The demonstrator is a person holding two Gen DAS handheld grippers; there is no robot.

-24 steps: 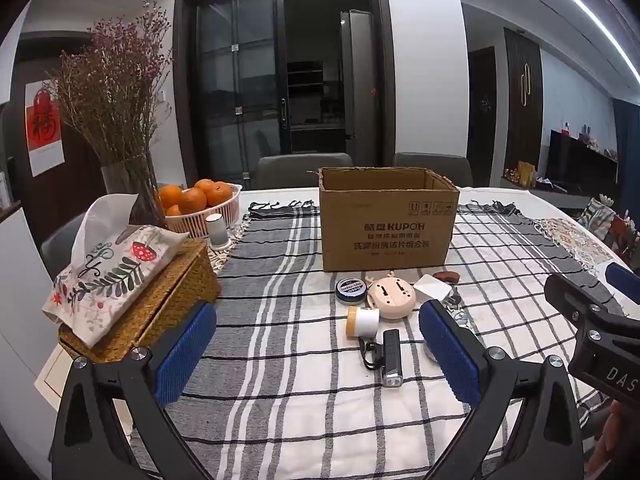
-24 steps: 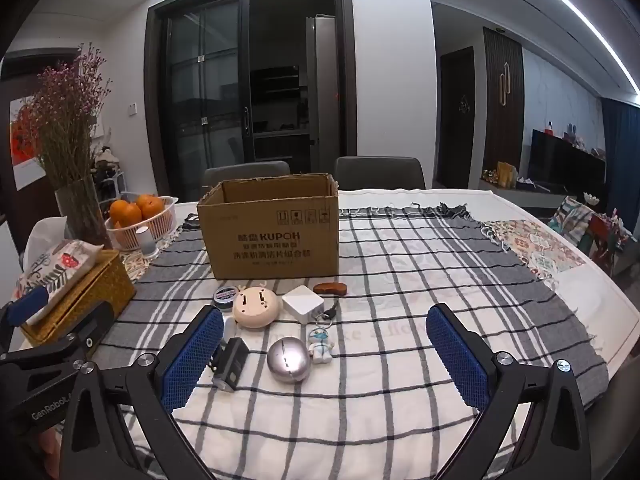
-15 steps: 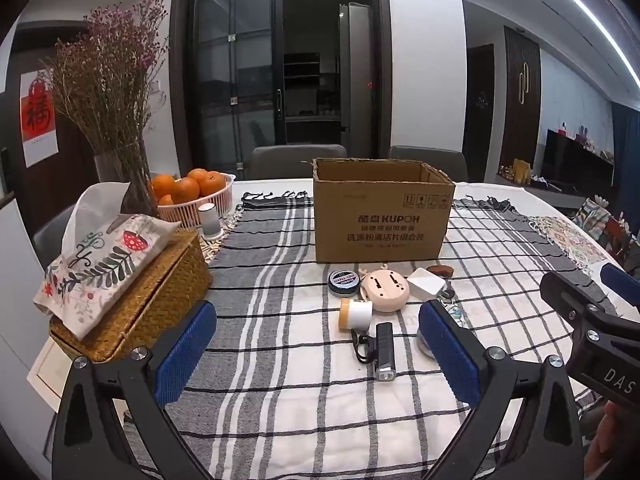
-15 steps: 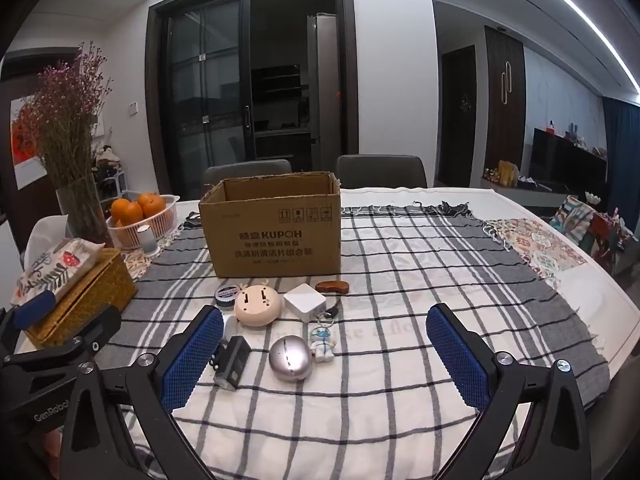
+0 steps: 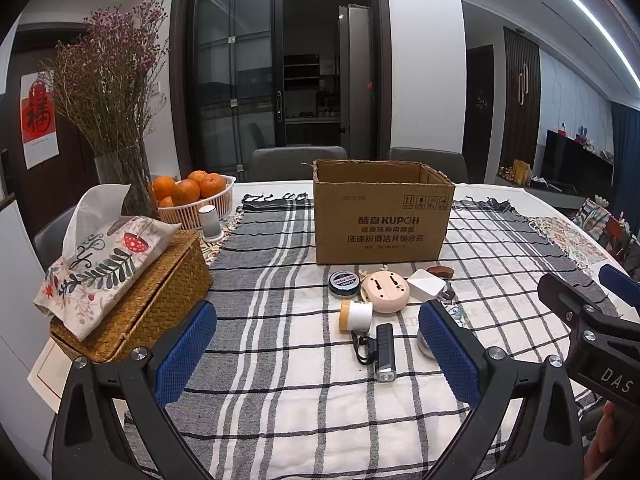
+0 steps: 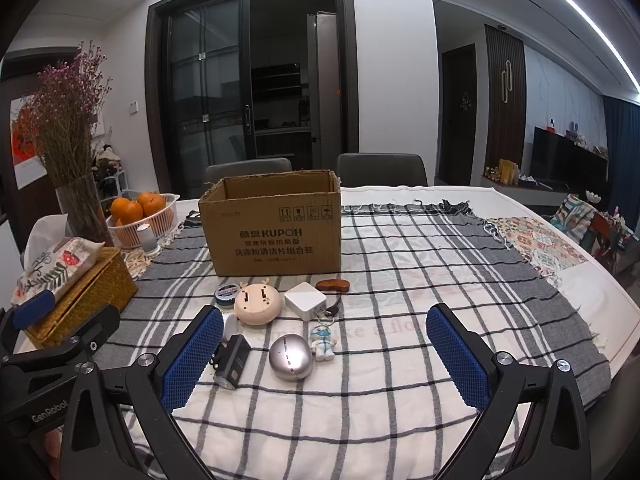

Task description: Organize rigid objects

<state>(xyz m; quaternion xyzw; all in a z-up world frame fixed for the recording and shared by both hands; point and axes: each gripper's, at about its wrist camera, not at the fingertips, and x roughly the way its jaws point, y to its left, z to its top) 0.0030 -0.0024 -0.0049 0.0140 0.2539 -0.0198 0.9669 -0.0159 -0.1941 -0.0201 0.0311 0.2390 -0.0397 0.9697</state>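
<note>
Left wrist view: left gripper point(image 5: 316, 344) and right gripper point(image 6: 324, 344) both gape wide, holding nothing.

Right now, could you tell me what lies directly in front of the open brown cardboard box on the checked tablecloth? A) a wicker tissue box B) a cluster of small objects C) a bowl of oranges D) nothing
B: a cluster of small objects, including a white square charger, lies in front of the brown cardboard box.

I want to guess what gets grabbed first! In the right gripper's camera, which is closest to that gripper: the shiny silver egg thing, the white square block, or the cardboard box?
1. Silver egg thing, just ahead of the right gripper, left of middle.
2. White square block, farther back.
3. Cardboard box, farthest, behind everything.
</note>
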